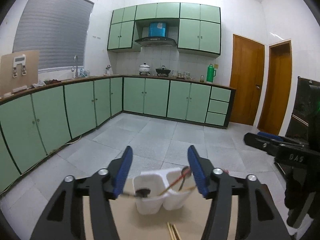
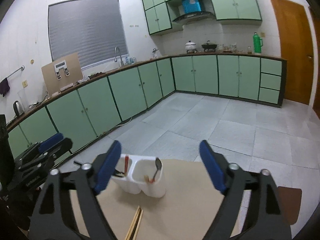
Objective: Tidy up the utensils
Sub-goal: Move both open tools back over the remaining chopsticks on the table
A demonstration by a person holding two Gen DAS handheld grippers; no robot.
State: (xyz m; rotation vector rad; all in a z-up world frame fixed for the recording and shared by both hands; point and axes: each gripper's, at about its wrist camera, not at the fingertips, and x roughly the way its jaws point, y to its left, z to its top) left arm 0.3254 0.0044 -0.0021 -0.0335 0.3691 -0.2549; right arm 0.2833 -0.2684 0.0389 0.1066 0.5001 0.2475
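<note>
Both the left gripper (image 1: 160, 172) and right gripper (image 2: 160, 166) gape empty — next, I judge, pinch the chopsticks (image 2: 136, 222) at the tabletop's (image 2: 190, 190) near edge mid-shaft and stand them in the white 2-compartment holder (image 2: 152, 186).

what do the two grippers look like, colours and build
Both match: the left gripper and right gripper have black angular arms with cut-out slots, round silver bolts at the joints, and two long blue ribbed pads as fingers. The right gripper's body, seen from the left camera, carries pale lettering, too blurred to read.

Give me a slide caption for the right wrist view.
Open right gripper faces a white two-compartment utensil holder, wooden chopsticks lying on the table.
</note>
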